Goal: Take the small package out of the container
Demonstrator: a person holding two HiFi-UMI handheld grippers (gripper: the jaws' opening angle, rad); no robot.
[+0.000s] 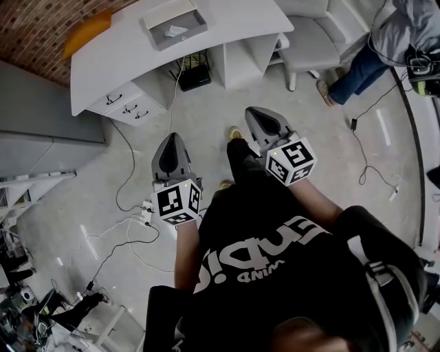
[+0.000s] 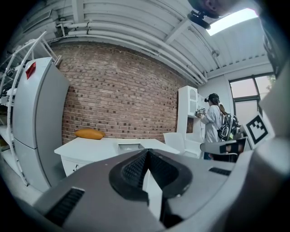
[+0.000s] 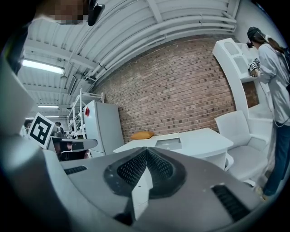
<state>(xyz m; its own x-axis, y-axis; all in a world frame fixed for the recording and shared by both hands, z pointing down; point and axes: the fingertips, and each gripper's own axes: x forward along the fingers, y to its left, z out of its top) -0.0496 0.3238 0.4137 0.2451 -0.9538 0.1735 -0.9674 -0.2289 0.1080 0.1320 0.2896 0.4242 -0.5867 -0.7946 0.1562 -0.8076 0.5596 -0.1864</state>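
Tongs shut and empty, the left tongs (image 1: 172, 141) and right tongs (image 1: 258, 115) hang over the floor well short of the white worktop (image 1: 117, 62), where the small package (image 1: 175, 31) lies inside the grey container (image 1: 199, 17), the task apparently not yet begun.

The left gripper (image 1: 172, 141) and the right gripper (image 1: 256, 115) hang over the floor, well apart from the white desk (image 1: 227, 27). On the desk sits a grey container (image 1: 180, 40) holding what looks like a small white package (image 1: 175, 31).
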